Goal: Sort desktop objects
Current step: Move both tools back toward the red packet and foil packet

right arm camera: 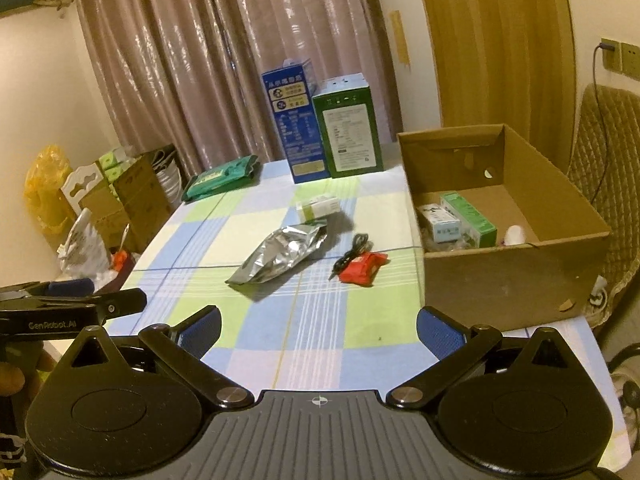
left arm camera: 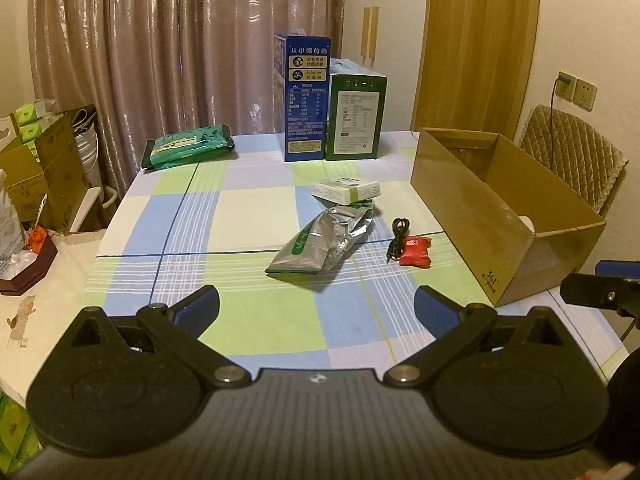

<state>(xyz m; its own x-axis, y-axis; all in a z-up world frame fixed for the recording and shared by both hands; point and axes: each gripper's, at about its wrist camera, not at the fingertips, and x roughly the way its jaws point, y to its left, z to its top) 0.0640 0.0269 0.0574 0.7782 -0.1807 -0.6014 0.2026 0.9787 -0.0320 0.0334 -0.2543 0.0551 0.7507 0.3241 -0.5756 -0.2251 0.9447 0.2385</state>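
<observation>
On the checked tablecloth (left arm camera: pixel 256 216) lie a silver foil pouch (left arm camera: pixel 324 242) (right arm camera: pixel 280 254), a small white and green box (left arm camera: pixel 346 190) (right arm camera: pixel 319 206), a coiled black cable (left arm camera: pixel 398 238) (right arm camera: pixel 352 254) and a red packet (left arm camera: pixel 416 251) (right arm camera: pixel 363 268). An open cardboard box (left arm camera: pixel 492 216) (right arm camera: pixel 512 276) stands at the right, holding small cartons (right arm camera: pixel 460 222). My left gripper (left arm camera: pixel 316 308) and right gripper (right arm camera: pixel 318 326) both hover over the near table edge, open wide, nothing between their fingers. The right gripper's finger (left arm camera: pixel 592 292) shows at the left view's right edge, and the left gripper's finger (right arm camera: pixel 72 304) at the right view's left edge.
A tall blue carton (left arm camera: pixel 306 96) (right arm camera: pixel 292 124) and a green carton (left arm camera: pixel 354 118) (right arm camera: pixel 348 132) stand at the table's back. A green wipes pack (left arm camera: pixel 188 146) (right arm camera: pixel 222 178) lies back left. Cardboard boxes (left arm camera: pixel 48 172) crowd the left side; a padded chair (left arm camera: pixel 576 156) stands right.
</observation>
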